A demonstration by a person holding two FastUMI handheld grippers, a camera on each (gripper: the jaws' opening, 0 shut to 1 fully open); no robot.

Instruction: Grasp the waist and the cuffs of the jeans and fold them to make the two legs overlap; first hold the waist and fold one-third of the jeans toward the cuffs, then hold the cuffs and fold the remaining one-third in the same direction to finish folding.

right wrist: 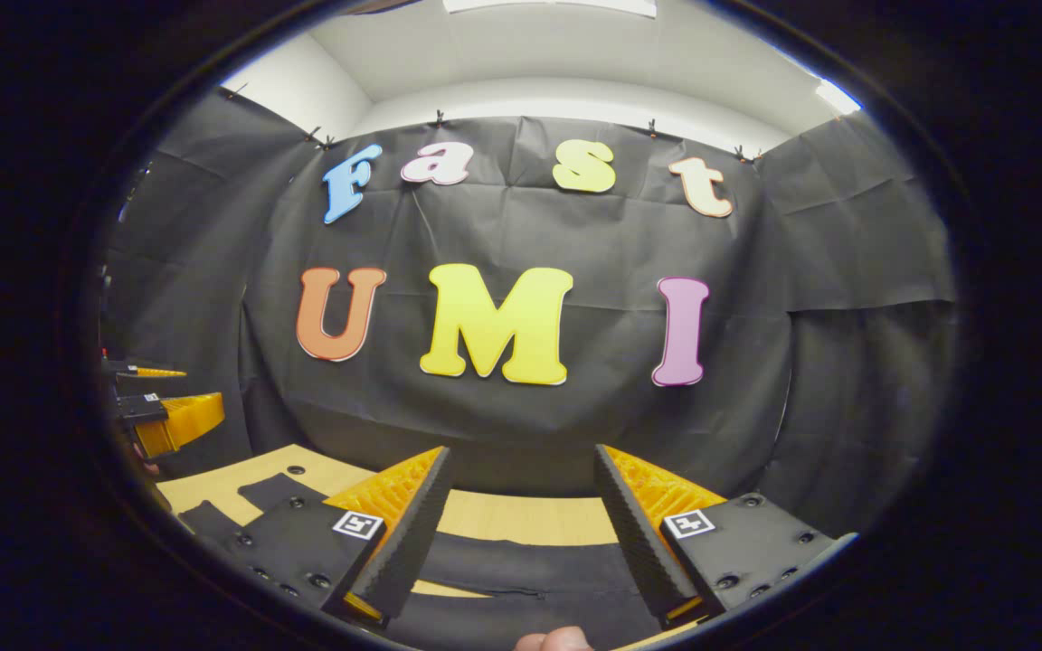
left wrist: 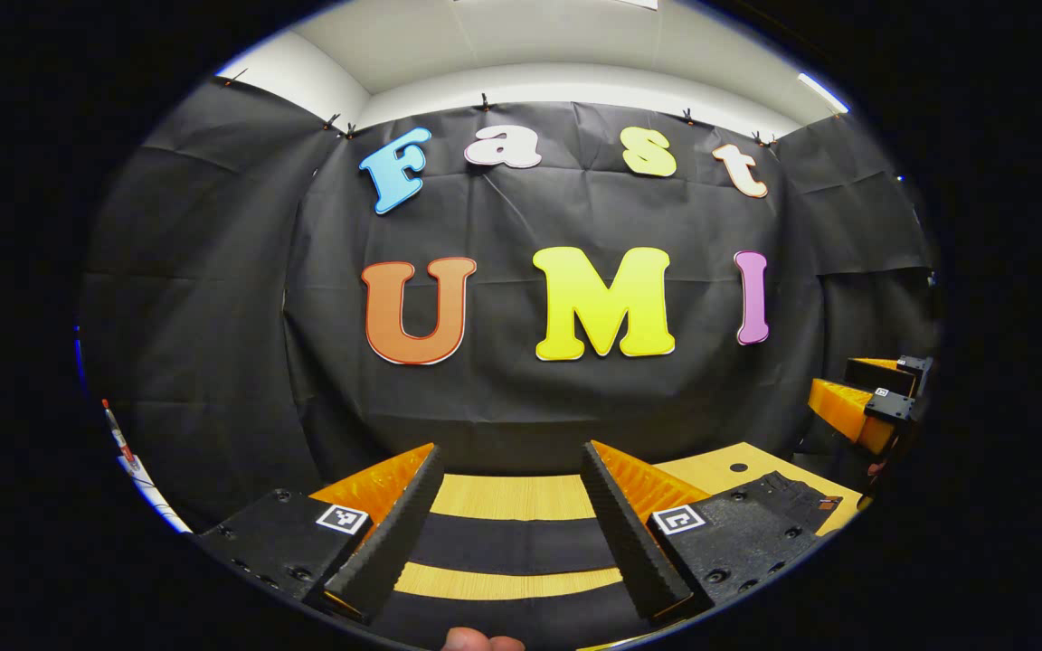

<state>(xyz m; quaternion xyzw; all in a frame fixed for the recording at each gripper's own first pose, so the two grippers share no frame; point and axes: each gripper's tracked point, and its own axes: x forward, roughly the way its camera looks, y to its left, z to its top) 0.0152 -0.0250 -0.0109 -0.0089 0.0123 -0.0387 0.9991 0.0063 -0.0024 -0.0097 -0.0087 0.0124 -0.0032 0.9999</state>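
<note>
The black jeans lie flat on the wooden table [left wrist: 512, 497]. In the left gripper view their two legs [left wrist: 512, 545] cross as dark bands under my left gripper [left wrist: 512, 457], which hovers open with nothing between its fingers. The waist end [left wrist: 779, 500], with a small brown patch, lies to the right. In the right gripper view my right gripper [right wrist: 521, 457] hangs open over the jeans' dark cloth [right wrist: 521, 570]. More of the jeans [right wrist: 259, 493] reaches away to the left. Neither gripper touches the fabric.
The right gripper [left wrist: 874, 402] shows at the right edge of the left gripper view, and the left gripper [right wrist: 168, 420] at the left edge of the right gripper view. A fingertip [left wrist: 480, 640] pokes in at the bottom. Black cloth walls close off the table's far side.
</note>
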